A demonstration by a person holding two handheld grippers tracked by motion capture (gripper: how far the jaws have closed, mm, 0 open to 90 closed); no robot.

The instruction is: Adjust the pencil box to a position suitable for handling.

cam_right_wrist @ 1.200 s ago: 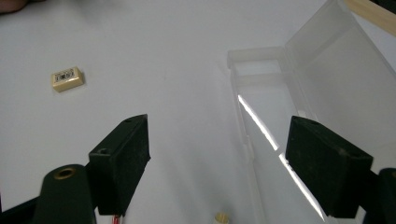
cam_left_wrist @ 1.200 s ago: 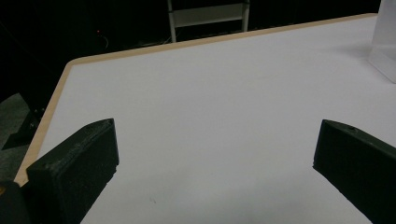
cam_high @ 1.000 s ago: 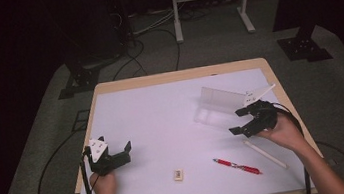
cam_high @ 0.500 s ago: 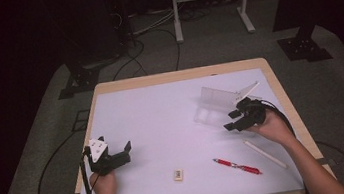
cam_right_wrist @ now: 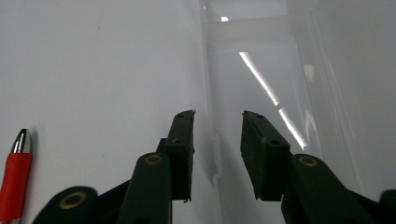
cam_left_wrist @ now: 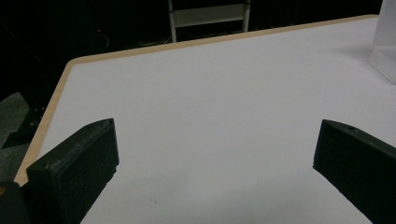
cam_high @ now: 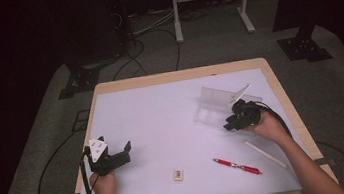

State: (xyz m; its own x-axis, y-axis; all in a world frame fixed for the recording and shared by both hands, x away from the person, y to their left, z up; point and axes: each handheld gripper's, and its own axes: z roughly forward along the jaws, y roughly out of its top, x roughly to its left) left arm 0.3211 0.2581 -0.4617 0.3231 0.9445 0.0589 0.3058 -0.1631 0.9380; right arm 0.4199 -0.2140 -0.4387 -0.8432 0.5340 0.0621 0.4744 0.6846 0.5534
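A person sits at the near edge of a white-topped table with a pale wooden rim (cam_high: 108, 85), holding a black two-jaw gripper in each hand.

The right gripper (cam_high: 229, 122) is at the right of the table, its tips at the near edge of a clear plastic box with a raised lid (cam_high: 214, 109). In the right gripper view, the right gripper (cam_right_wrist: 217, 140) has its jaws on either side of the box's thin near wall (cam_right_wrist: 214, 154). The jaws have just been closing, but a gap shows on both sides of the wall, so they do not grip it.

The left gripper (cam_high: 117, 152) rests at the near left, its jaws spread wide over bare table.

Near the person lie a red pen (cam_high: 237, 166), a thin white stick (cam_high: 265, 154) and a small cream block (cam_high: 178, 175).
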